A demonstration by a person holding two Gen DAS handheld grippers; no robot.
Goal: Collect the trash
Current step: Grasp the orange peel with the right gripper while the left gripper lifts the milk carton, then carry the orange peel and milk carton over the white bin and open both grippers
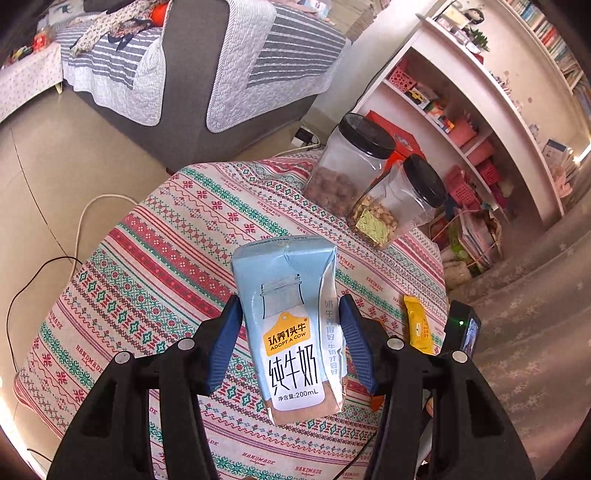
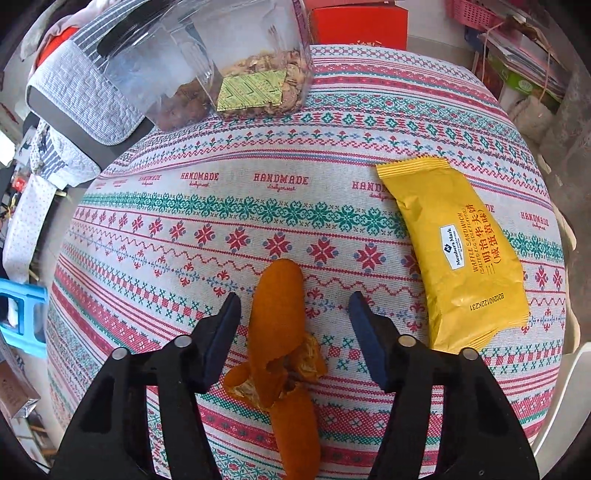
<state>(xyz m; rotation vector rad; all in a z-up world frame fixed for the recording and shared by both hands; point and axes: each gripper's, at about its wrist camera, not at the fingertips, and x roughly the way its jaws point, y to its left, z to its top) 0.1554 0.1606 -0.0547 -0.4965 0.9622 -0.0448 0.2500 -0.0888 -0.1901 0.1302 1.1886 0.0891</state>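
A light blue 200 mL milk carton (image 1: pixel 291 325) hangs tilted above the patterned tablecloth (image 1: pixel 155 258), and my left gripper (image 1: pixel 290 299) is shut on it, blue pads pressing both its sides. In the right wrist view an orange peel (image 2: pixel 277 314), torn in the middle, lies flat on the cloth (image 2: pixel 221 206). My right gripper (image 2: pixel 295 295) straddles it with a gap on each side, the pads clear of the peel. A yellow waffle sandwich wrapper (image 2: pixel 458 251) lies to the right of that gripper and shows in the left wrist view as a yellow wrapper (image 1: pixel 417 325) too.
Two clear jars with black lids, one of round brown snacks (image 1: pixel 347 166) and one of nuts (image 1: pixel 399 199), stand at the table's far edge. A grey sofa (image 1: pixel 192 92) with a striped cover is beyond. White shelves (image 1: pixel 461 110) stand to the right. A red box (image 2: pixel 358 22) sits behind the table.
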